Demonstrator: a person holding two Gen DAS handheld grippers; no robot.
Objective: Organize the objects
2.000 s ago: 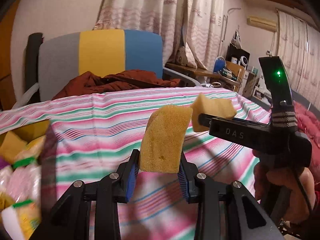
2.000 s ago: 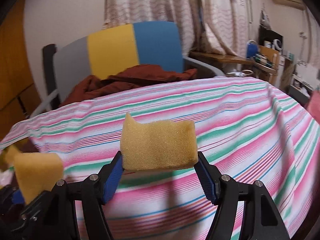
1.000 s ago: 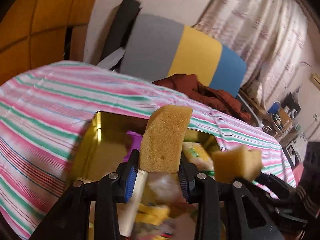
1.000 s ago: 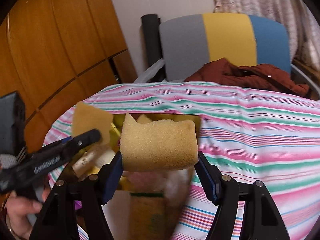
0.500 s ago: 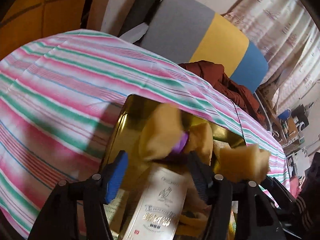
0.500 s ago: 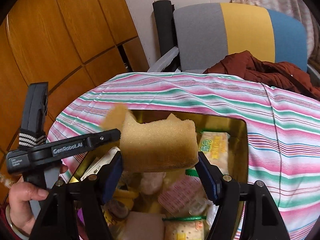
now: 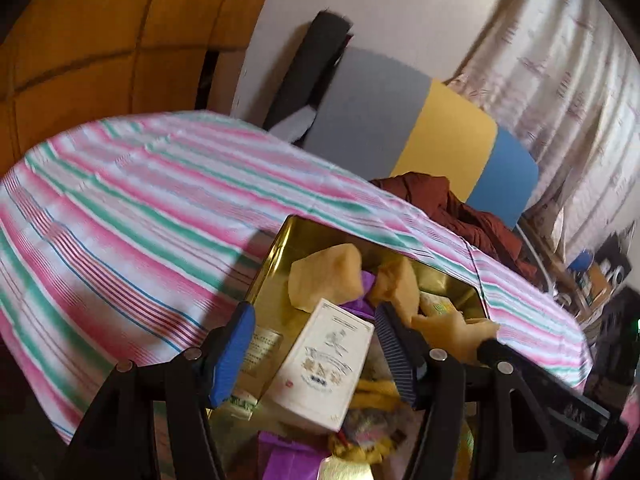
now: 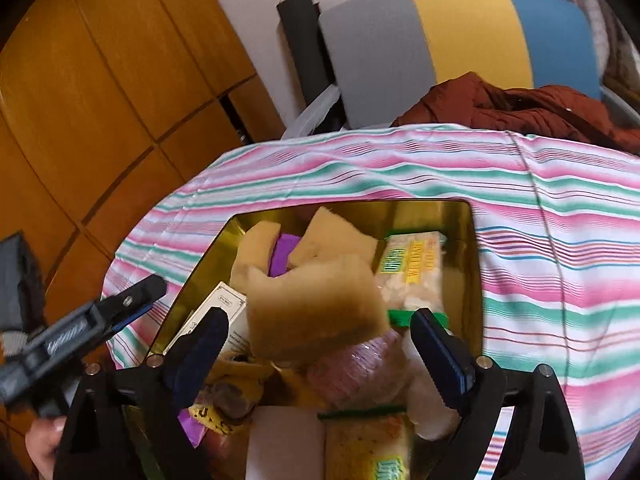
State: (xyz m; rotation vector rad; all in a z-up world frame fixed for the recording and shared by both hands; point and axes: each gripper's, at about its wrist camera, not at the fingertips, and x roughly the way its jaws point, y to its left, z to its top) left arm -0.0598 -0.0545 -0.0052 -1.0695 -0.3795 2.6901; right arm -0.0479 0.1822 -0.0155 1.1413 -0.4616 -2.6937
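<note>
Two hand-held grippers letting yellow foam sponges drop into a gold metal tin [image 8: 476, 248].

The right gripper [image 8: 320, 344] is spreading its jaws; its porous yellow sponge block [image 8: 316, 312] sits loose between them, over the tin's clutter. The left gripper [image 7: 316, 344] stands wide and empty, its sponge [image 7: 324, 280] lying inside the tin's far end. Sponges look light, soft, squashy; pinch the flat sides.
</note>
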